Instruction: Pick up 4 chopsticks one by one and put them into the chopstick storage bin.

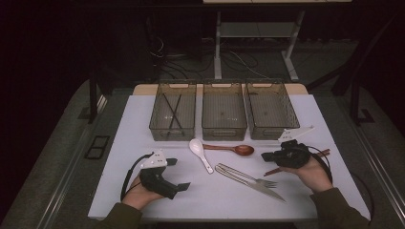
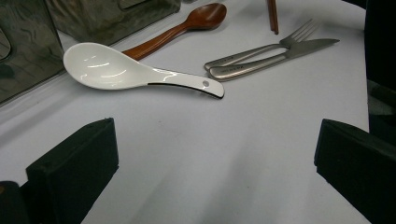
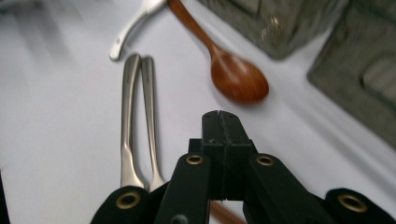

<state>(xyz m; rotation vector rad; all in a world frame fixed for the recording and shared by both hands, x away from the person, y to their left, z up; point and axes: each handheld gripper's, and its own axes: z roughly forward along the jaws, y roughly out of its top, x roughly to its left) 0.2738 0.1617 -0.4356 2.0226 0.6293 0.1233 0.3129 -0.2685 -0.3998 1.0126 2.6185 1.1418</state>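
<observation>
My left gripper [image 1: 177, 174] rests on the white table near its front left, jaws wide apart [image 2: 215, 172] with bare table between them. Ahead of it lie a white ceramic spoon [image 2: 116, 70] and a wooden spoon [image 2: 187, 23]. My right gripper [image 1: 265, 156] sits at the right, above a pair of brown chopsticks [image 1: 325, 153]. Its jaws [image 3: 220, 116] are pressed together with nothing between them, pointing towards the wooden spoon's bowl [image 3: 236, 77]. A steel fork [image 1: 253, 179] and knife [image 1: 267, 191] lie side by side in the middle, handles [image 3: 128, 116] to the left of my right jaws.
Three smoky plastic bins stand in a row at the back: the left bin [image 1: 157, 128] holds dark chopsticks [image 1: 173, 110], the middle bin [image 1: 224, 130] and right bin [image 1: 267, 133] look bare. The table's front edge [image 1: 215, 218] runs just below both hands.
</observation>
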